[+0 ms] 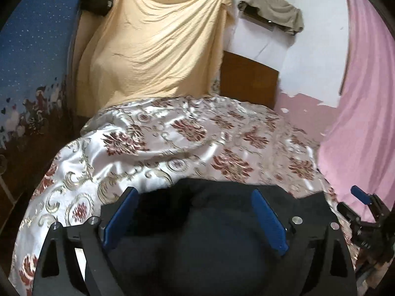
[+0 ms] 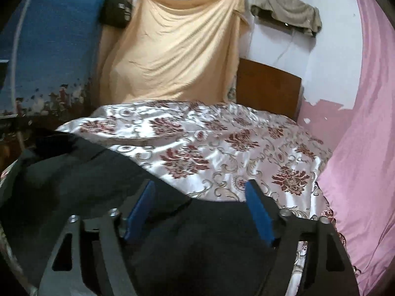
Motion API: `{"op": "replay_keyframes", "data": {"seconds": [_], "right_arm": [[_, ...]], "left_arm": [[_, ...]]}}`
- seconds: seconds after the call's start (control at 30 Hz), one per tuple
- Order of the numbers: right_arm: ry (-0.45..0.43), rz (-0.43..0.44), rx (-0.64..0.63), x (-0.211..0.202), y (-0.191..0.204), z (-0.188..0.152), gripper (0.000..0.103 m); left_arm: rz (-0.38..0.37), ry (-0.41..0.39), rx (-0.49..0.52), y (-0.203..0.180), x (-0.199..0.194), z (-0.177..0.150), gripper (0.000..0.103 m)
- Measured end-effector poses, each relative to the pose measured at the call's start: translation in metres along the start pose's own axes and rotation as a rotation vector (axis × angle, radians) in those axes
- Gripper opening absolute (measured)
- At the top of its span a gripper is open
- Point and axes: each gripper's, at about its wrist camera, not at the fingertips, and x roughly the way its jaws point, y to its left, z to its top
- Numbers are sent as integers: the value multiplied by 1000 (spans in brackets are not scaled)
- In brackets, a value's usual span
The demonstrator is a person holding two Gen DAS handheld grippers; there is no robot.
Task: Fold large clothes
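Note:
A large black garment (image 1: 202, 234) lies on the near end of a bed covered with a shiny floral spread (image 1: 172, 138). My left gripper (image 1: 195, 194) is open, its blue pads wide apart over the garment's far edge. My right gripper (image 2: 201, 187) is open too, above the garment (image 2: 74, 180), which spreads to the left and bunches up there. The right gripper also shows at the right edge of the left wrist view (image 1: 365, 202). The garment's near part is hidden under both grippers.
The floral spread (image 2: 234, 143) covers the bed as far as a brown headboard (image 2: 269, 88). A tan sheet (image 2: 177, 49) hangs on the far wall. A pink curtain (image 2: 365, 148) hangs close on the right. A blue cloth (image 1: 32, 49) hangs on the left.

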Motion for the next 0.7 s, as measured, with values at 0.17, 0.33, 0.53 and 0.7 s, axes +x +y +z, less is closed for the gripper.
{"op": "replay_keyframes", "data": {"seconds": [0.17,0.33,0.53,0.7], "right_arm": [[-25,72,25,-42,14,-30,88],[-10,161,67,-59,26,-78,91],[24,154,27,-44,41,-118,91],[0,118,30,-23,41,-116,94]], "left_arm": [[-87,0,29,-15,-30,-45,98],[-135,22,105,-30,-41,-93,98],[-108,24,259,-57,-26,-123,98],[-29,13,306,-67,0,-113,103]]}}
